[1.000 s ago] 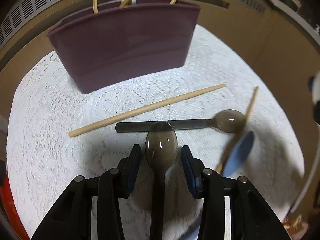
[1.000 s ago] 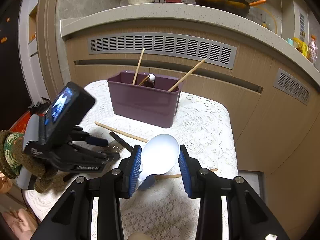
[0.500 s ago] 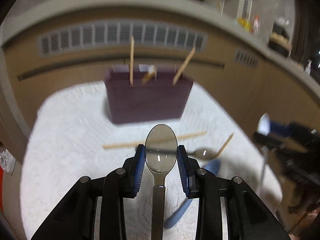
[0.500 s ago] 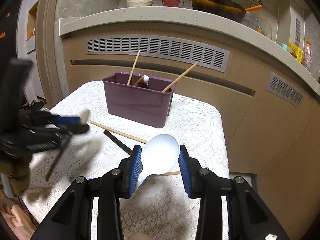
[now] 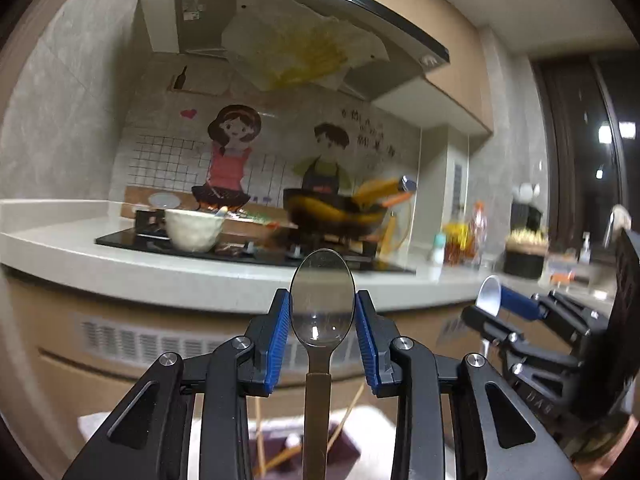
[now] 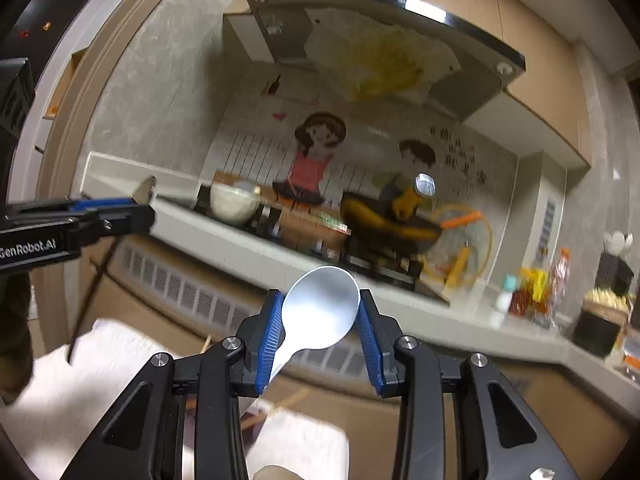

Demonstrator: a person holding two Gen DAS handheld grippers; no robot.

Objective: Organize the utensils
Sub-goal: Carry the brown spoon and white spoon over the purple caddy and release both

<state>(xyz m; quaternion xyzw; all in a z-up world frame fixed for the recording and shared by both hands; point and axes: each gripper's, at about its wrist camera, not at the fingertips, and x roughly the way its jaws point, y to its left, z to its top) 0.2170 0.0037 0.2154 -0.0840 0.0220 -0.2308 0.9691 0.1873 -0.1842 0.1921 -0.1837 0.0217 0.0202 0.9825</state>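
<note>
Left gripper (image 5: 322,316): fingers closed on metal spoon (image 5: 322,300), bowl up between blue pads, handle running down between fingers. Right gripper (image 6: 319,322): fingers closed on white spoon (image 6: 320,312), bowl up, tilted. Both grippers raised, pointing at stove counter (image 5: 120,268). Purple bin (image 5: 344,450) low in left view, on lace-covered surface (image 6: 100,360), chopsticks (image 5: 348,412) standing in it. Bowl (image 5: 194,229) and wok (image 5: 336,216) on stove.
</note>
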